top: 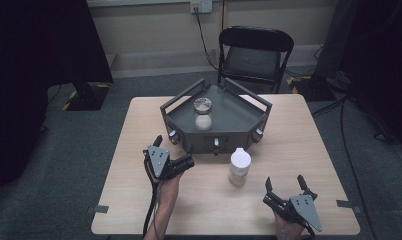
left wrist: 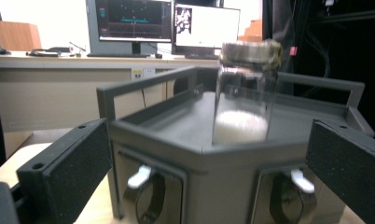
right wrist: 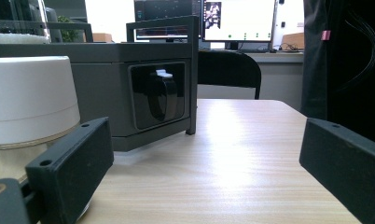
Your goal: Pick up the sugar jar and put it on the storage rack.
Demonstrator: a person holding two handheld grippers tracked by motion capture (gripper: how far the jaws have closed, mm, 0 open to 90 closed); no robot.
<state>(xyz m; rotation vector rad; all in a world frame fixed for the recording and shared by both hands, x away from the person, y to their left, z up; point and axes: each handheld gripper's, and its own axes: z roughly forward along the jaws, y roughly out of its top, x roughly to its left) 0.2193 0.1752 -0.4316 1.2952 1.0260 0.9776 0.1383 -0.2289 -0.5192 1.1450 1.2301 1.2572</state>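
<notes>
Right now, both tools spread, nothing held; white bottle nearer my right.

From the high view, the white bottle (top: 239,166) stands upright on the surface (top: 139,210), between my left tool (top: 165,150) and right tool (top: 287,186), up-left of the right. Left tool view: the glass jar (left wrist: 245,95) stands in the grey tray (left wrist: 176,123) dead ahead. Right tool view: the bottle (right wrist: 29,100) sits beside the left jaw.
</notes>
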